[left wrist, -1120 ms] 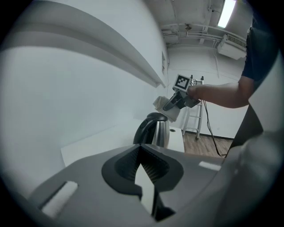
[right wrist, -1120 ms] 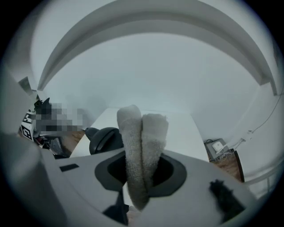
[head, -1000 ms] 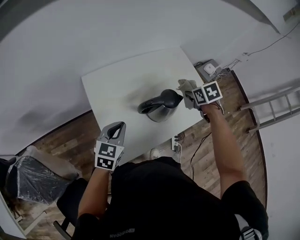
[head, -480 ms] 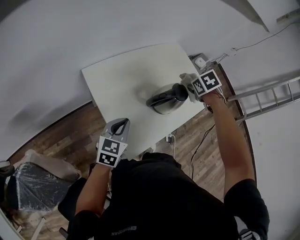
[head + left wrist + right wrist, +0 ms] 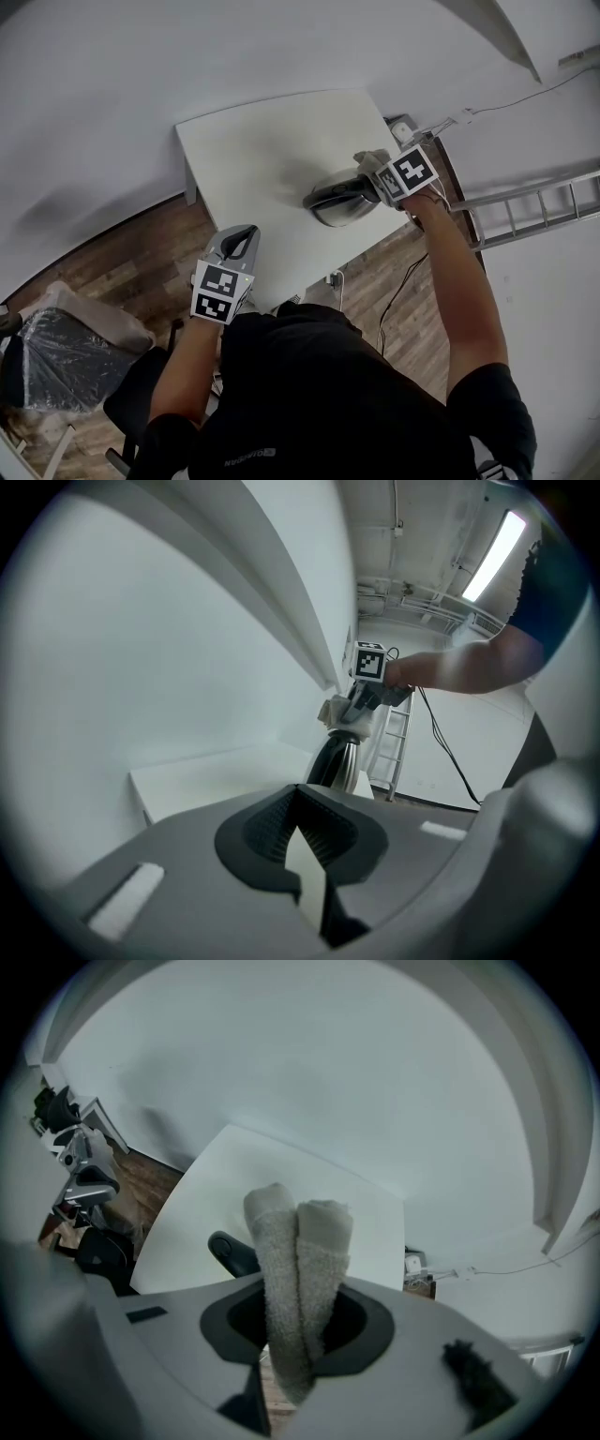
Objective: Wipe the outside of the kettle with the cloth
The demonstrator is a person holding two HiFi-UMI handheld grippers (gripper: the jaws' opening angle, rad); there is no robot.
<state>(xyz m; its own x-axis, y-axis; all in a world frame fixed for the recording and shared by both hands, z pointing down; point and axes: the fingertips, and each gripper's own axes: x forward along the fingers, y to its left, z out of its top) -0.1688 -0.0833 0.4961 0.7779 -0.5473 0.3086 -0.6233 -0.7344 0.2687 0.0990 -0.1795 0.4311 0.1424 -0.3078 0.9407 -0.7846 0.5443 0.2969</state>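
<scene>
A steel kettle (image 5: 339, 204) with a black handle and lid stands near the right edge of the white table (image 5: 258, 155). My right gripper (image 5: 373, 182) is shut on a rolled beige cloth (image 5: 367, 161) and holds it against the kettle's handle end. In the right gripper view the cloth (image 5: 298, 1241) sticks out from between the jaws, with the black handle (image 5: 228, 1251) just below it. My left gripper (image 5: 245, 238) hovers over the table's front edge, shut and holding nothing. The left gripper view shows the kettle (image 5: 337, 761) ahead, with the cloth (image 5: 336, 710) on its top.
A metal ladder (image 5: 534, 202) lies on the wooden floor to the right. A socket block with cables (image 5: 405, 127) sits beyond the table's right corner. A chair wrapped in plastic (image 5: 56, 352) stands at the lower left. The table is bare apart from the kettle.
My right gripper has moved the cloth left, from beside the kettle onto its handle end. The left gripper has hardly moved. The head camera has shifted.
</scene>
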